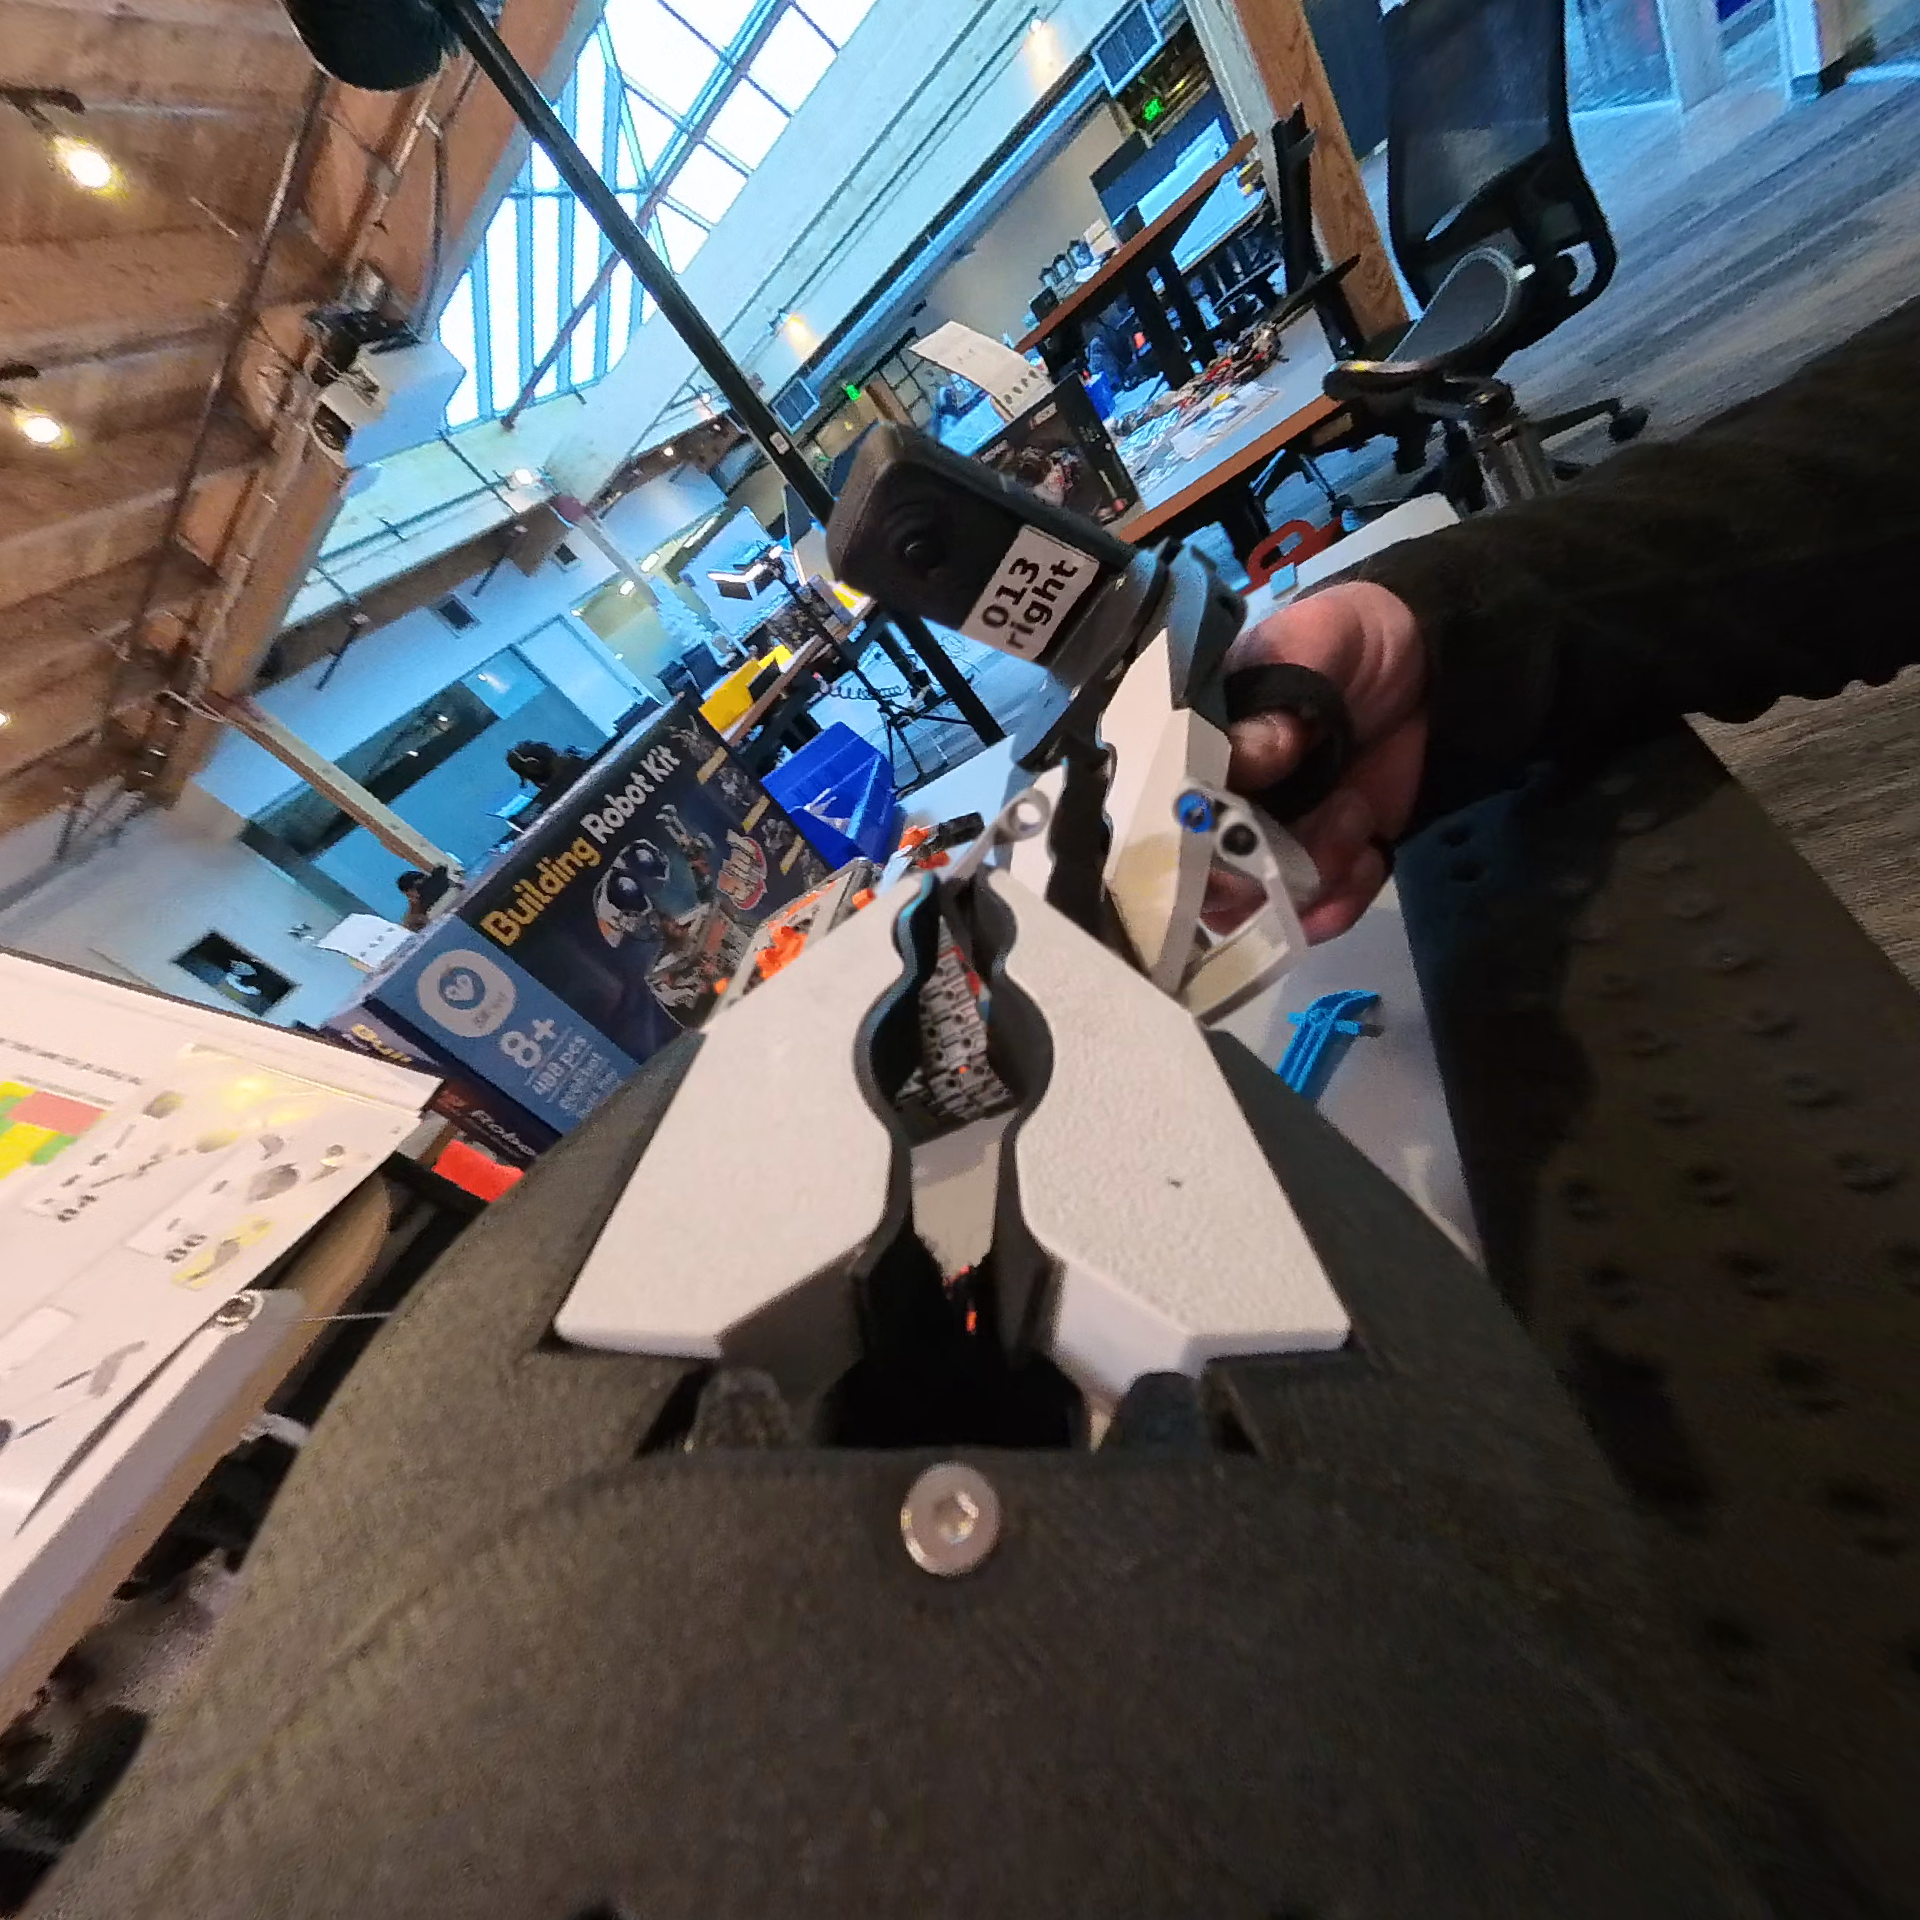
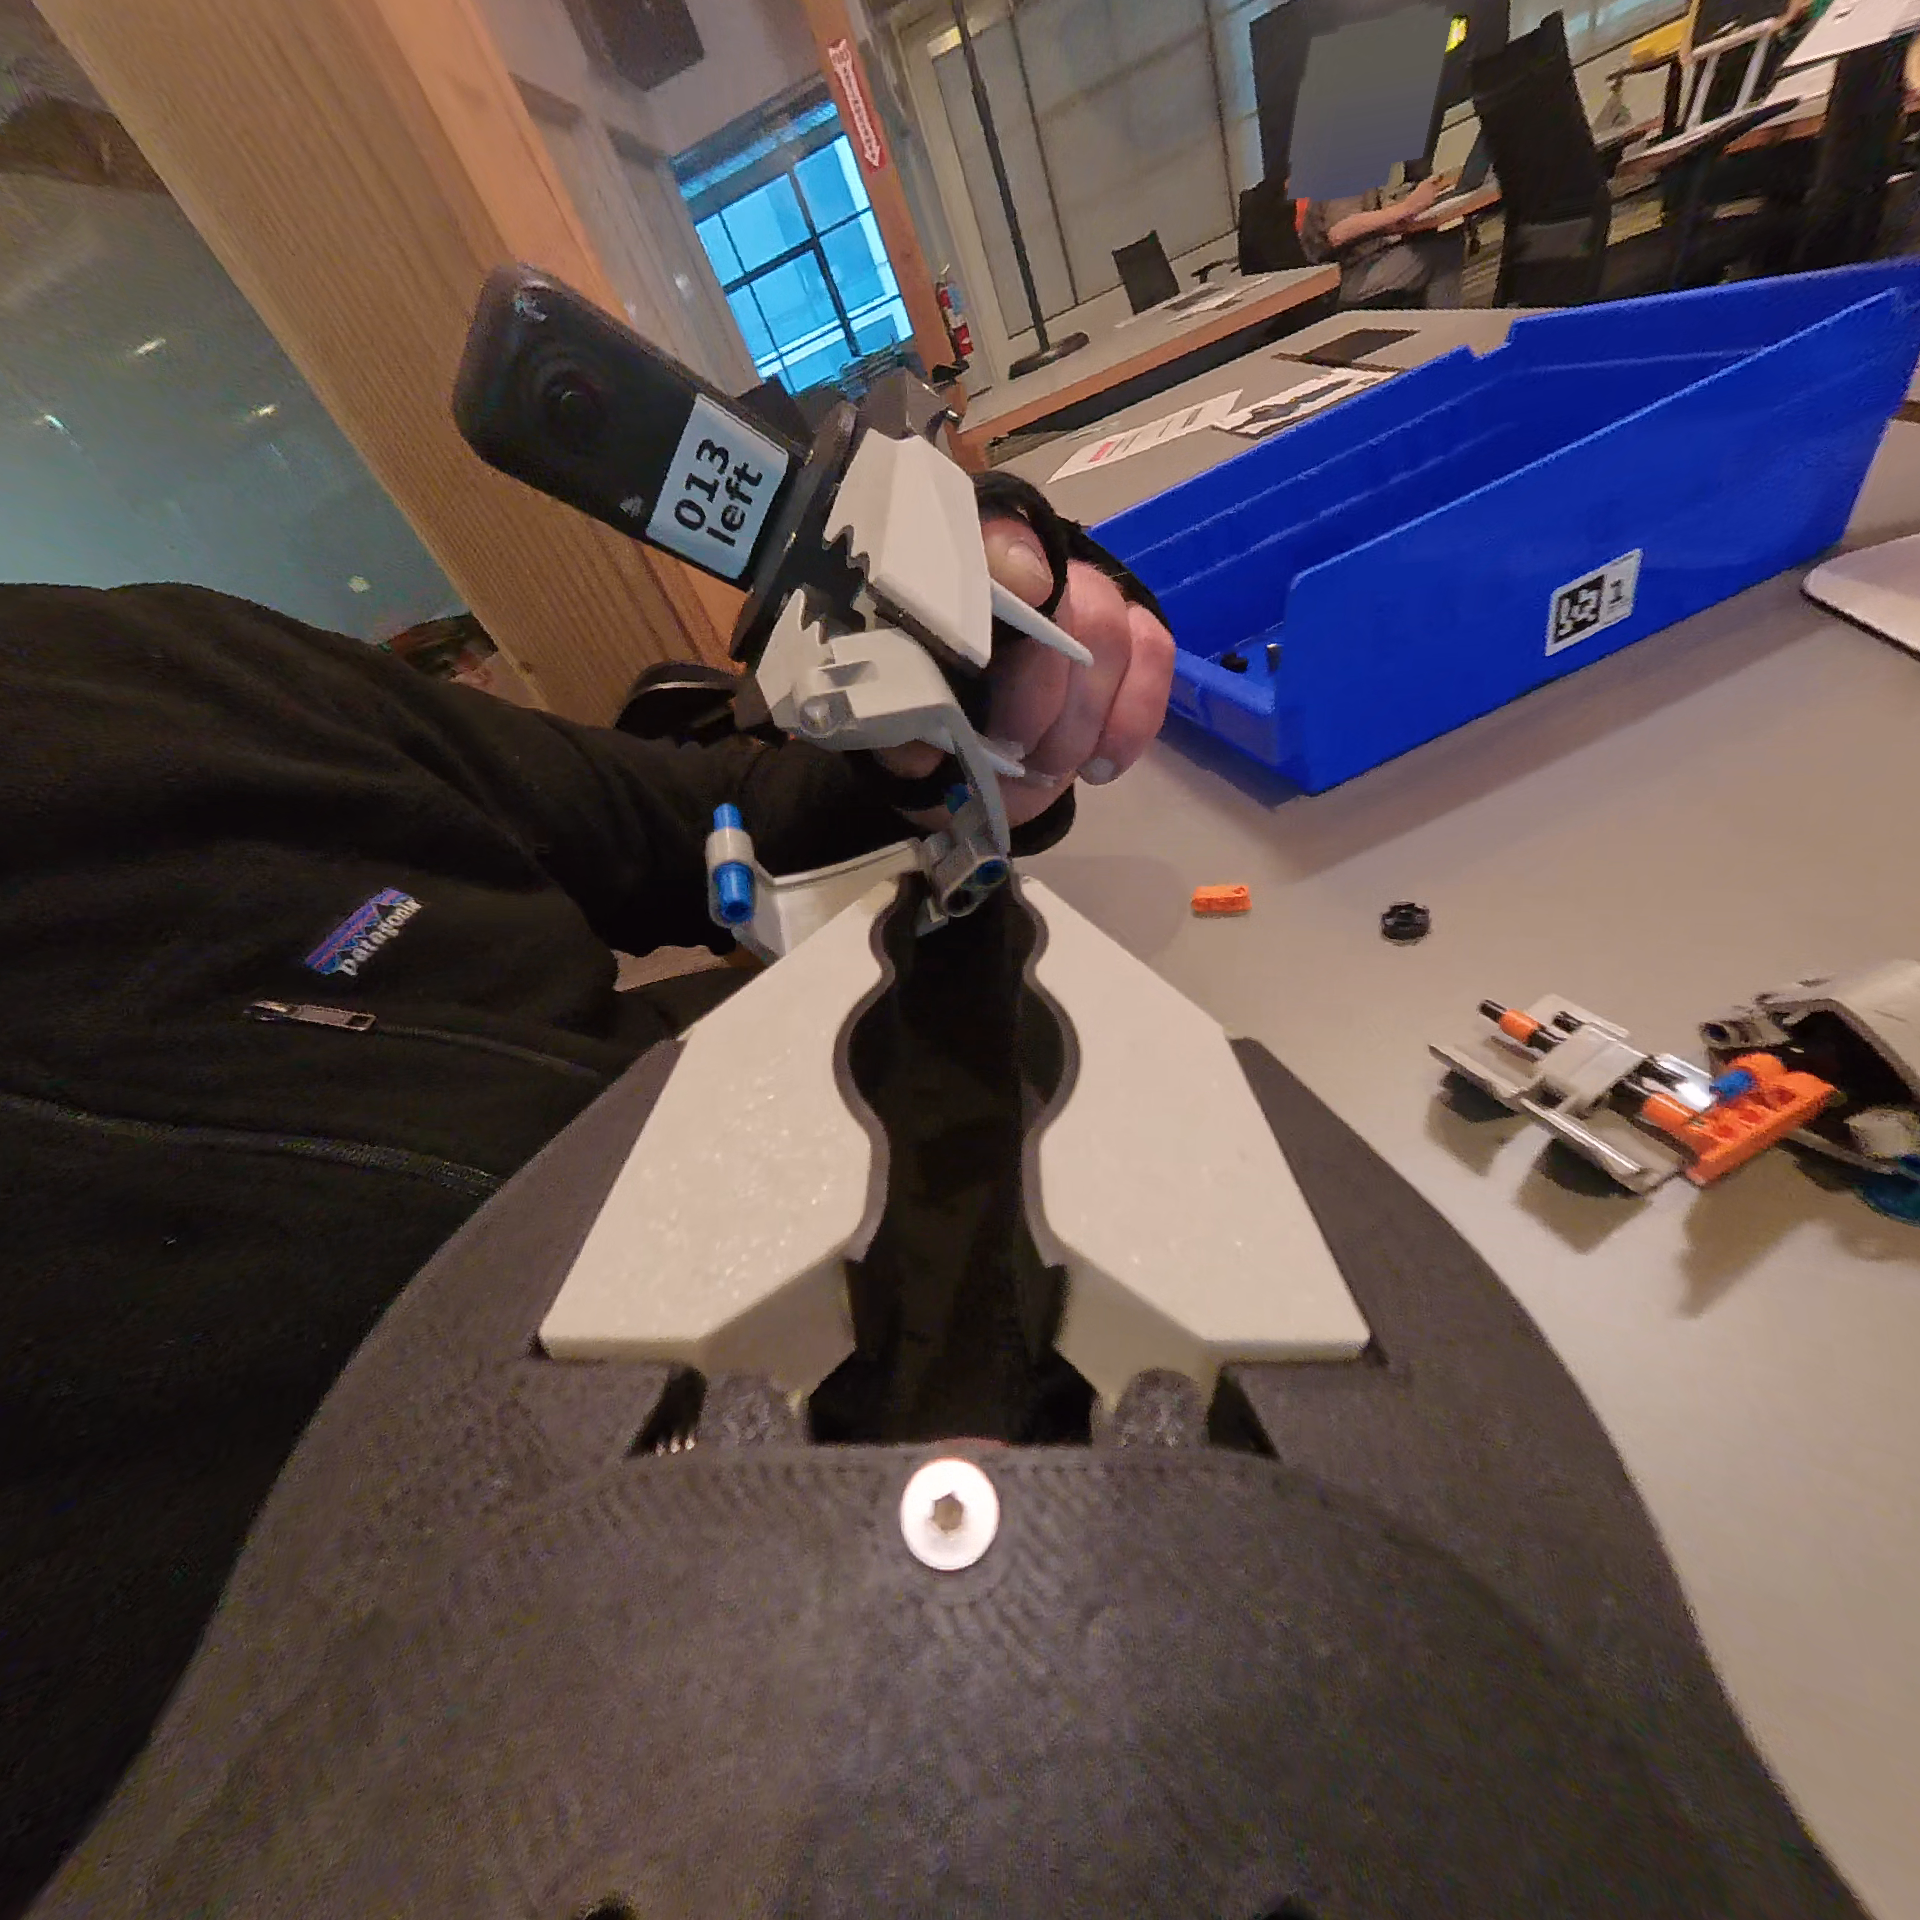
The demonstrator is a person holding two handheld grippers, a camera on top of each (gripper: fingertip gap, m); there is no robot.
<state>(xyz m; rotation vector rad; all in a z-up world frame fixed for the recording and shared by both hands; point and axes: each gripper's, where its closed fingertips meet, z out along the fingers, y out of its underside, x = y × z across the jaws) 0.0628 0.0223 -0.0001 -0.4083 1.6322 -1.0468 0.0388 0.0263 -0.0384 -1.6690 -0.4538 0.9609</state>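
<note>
My left gripper [image 1: 956, 888] is shut at the tips on a thin grey beam [image 1: 1023, 816] that sticks out past the fingers. My right gripper [image 2: 961, 902] is shut on a grey connector with blue pins [image 2: 964, 871], which is joined to a white curved panel [image 2: 831, 883] with a blue pin [image 2: 732, 894] at its far end. The two grippers are held close together above the grey table [image 2: 1455, 831]. The left gripper also shows in the right wrist view [image 2: 977, 686], gripped by a hand [image 2: 1081, 675]. The right gripper's camera body [image 1: 966, 540] faces the left wrist view.
A blue bin [image 2: 1558, 468] stands at the back right. A part-built grey and orange model [image 2: 1662, 1091], a small orange piece [image 2: 1221, 899] and a black round piece [image 2: 1405, 921] lie on the table. A kit box [image 1: 623, 904] and an instruction sheet [image 1: 156, 1195] are at the left. A black fleece sleeve [image 2: 312, 831] is close by. Spacing between my two grippers at the tips: around 4 cm.
</note>
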